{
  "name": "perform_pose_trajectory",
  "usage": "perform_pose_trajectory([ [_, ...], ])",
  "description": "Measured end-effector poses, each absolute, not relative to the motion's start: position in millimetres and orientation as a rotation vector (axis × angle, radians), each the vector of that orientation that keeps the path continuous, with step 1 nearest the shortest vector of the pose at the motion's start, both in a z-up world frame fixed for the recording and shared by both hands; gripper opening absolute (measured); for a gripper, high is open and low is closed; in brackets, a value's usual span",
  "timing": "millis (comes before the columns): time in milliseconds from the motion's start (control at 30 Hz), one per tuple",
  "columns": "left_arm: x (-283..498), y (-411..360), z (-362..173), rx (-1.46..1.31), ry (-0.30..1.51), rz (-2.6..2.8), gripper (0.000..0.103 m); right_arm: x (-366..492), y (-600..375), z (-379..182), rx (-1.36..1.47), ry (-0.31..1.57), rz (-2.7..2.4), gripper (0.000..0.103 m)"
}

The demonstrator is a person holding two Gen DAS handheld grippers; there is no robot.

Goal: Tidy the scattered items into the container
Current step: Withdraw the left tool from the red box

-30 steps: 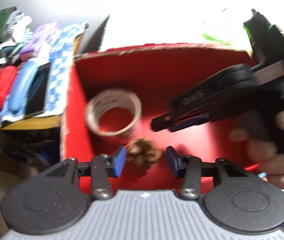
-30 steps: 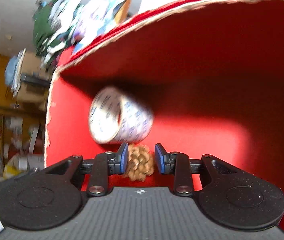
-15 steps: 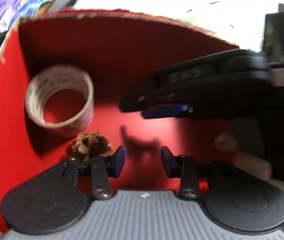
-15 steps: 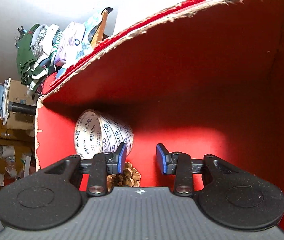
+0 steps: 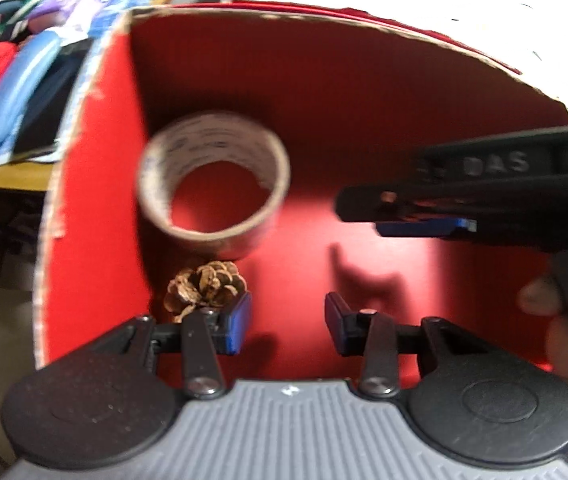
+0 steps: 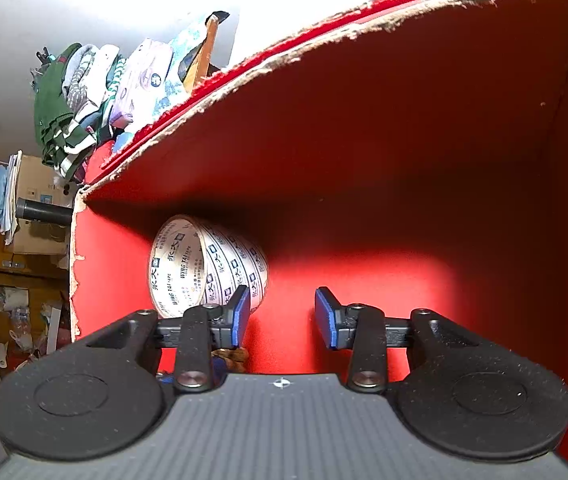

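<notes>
Inside, a red cardboard box (image 5: 364, 100) with ragged, torn top edges and smooth matte walls is holding two things: a cardboard-cored roll of white printed packing tape (image 5: 213, 196), lying on its flat side near the box's left wall, and a small brown pine cone (image 5: 205, 290) with open woody scales, sitting on the floor just in front of the roll. Sunlight is falling in a bright patch across the floor. The left gripper (image 5: 288, 322), black with blue pads and a ribbed grey body, is pointing steeply down into the box; its jaws have just been opening a little and are standing apart with only bare red floor between them, the pine cone lying just outside and beyond the left finger (image 5: 237, 320). The right gripper (image 6: 281, 316), black throughout with blue pads, is reaching in from the right of the left wrist view, where its fingers are overlapping edge-on; bare fingertips of the person's hand (image 5: 564, 332) are wrapping its handle, cut off by the frame. From its own camera its jaws have just been opening and are gripping nothing, the tape roll lying beyond its left finger, and the pine cone is almost wholly hidden beneath that finger. Beyond the box, a blurred heap of folded clothes (image 6: 71, 108) is lying.
</notes>
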State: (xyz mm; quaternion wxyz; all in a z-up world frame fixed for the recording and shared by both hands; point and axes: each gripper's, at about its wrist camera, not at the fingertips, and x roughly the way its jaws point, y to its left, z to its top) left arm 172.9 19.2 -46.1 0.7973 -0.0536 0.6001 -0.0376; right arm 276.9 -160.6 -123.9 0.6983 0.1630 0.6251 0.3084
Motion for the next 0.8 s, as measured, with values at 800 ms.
perform_pose_trajectory([
  [800, 171.3, 25.9, -46.5, -0.135, 1.259, -0.051, 0.047, 274.7, -152.6, -123.0, 0.267, 1.379, 0.695, 0.040],
])
